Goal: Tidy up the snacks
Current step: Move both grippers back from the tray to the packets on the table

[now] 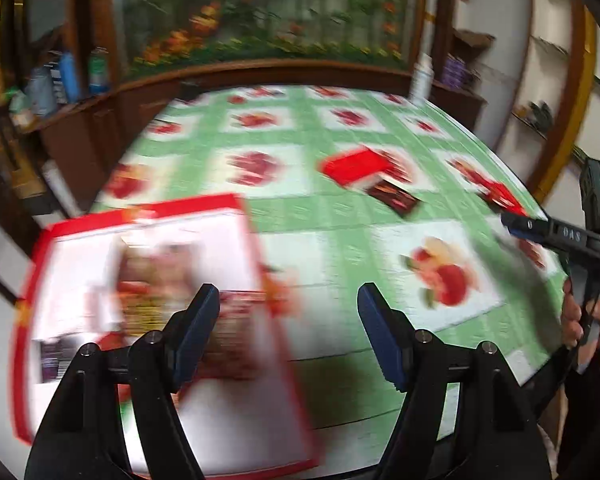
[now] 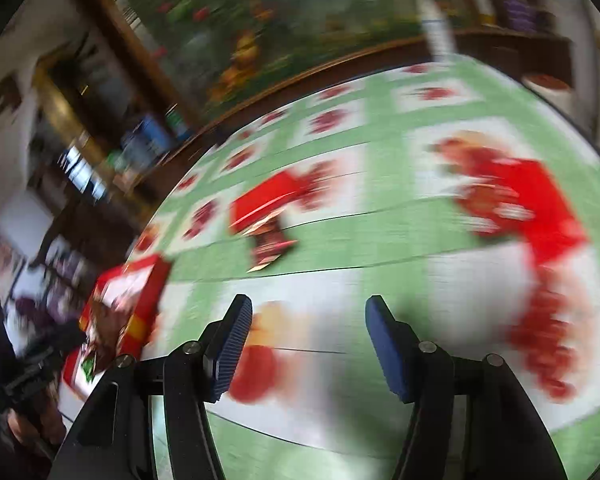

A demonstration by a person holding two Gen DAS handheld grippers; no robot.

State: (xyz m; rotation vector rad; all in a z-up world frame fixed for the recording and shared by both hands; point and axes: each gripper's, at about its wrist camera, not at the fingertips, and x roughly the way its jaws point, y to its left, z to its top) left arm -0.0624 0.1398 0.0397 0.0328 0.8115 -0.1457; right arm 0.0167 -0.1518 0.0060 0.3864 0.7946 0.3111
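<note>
The large snack box (image 1: 156, 320) lies flat at the near left corner of the table (image 1: 340, 216), at 9 o'clock from the left gripper (image 1: 288, 336). It is red-bordered with a white printed face; motion blur hides the text. Judged as thin cardboard: light, fairly stiff across the flat panel, crushable at the edges, and smooth enough to slip. Recommended hold: across one long edge, pads on opposite faces, with moderate force.

At 12 to 1 o'clock, mid-table, a red packet (image 1: 356, 166) touches or overlaps a dark packet (image 1: 396, 197). These look thin and flexible; grip near a sealed edge. A second red packet (image 2: 528, 200) lies at 2 o'clock from the right gripper (image 2: 308, 344).

Left gripper: fingers apart, holding nothing, its left finger over the box face. Right gripper: fingers apart, empty, above bare tablecloth.
</note>
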